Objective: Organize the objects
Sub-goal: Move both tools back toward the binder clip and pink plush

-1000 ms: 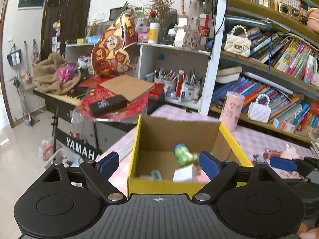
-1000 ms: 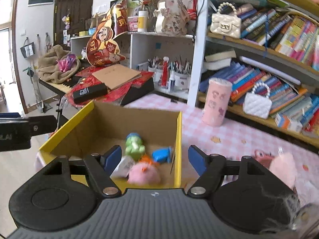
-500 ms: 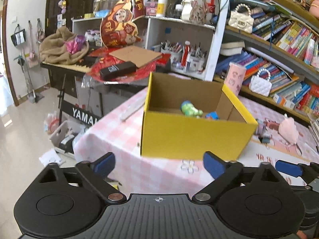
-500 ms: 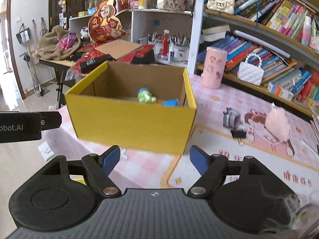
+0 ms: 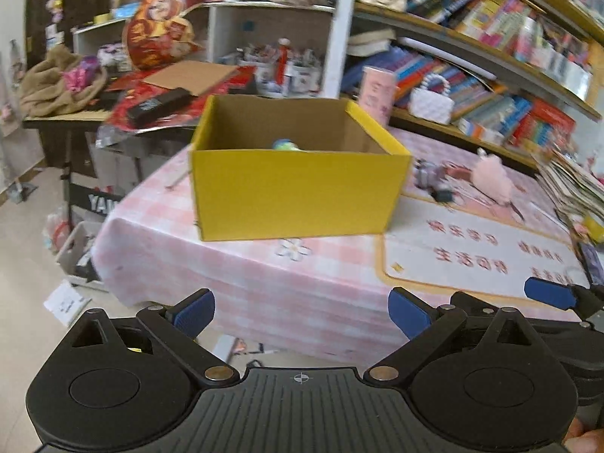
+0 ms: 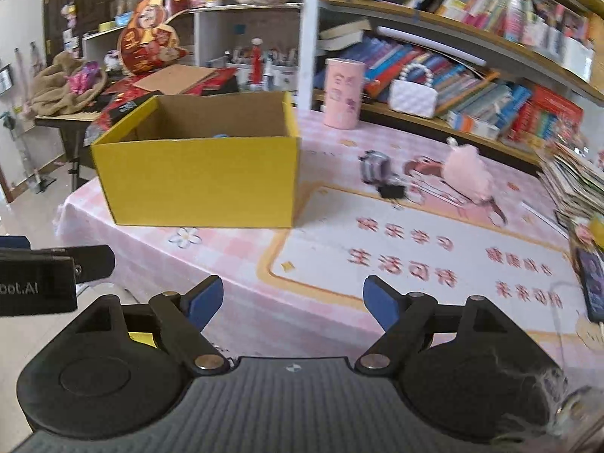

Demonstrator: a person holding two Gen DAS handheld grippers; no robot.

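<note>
A yellow cardboard box (image 5: 298, 192) (image 6: 200, 181) stands open on the pink checked table, with a green toy (image 5: 285, 145) just showing over its front wall. A pink plush toy (image 6: 468, 173) (image 5: 490, 179), a small grey toy (image 6: 373, 168) and a black binder clip (image 6: 392, 190) lie on the table right of the box. My left gripper (image 5: 300, 313) and right gripper (image 6: 290, 298) are both open and empty, held off the table's near edge, well back from the box.
A pink cup (image 6: 343, 92) stands behind the box. A white mat with red characters (image 6: 415, 260) covers the table's right part. A stack of magazines (image 6: 577, 185) and a phone (image 6: 590, 283) lie at the right edge. Bookshelves rise behind; a keyboard stand is at the left.
Both grippers have pulled back and away from above the box to beyond the table's near edge. The box now shows from the front, and its contents are mostly hidden.
</note>
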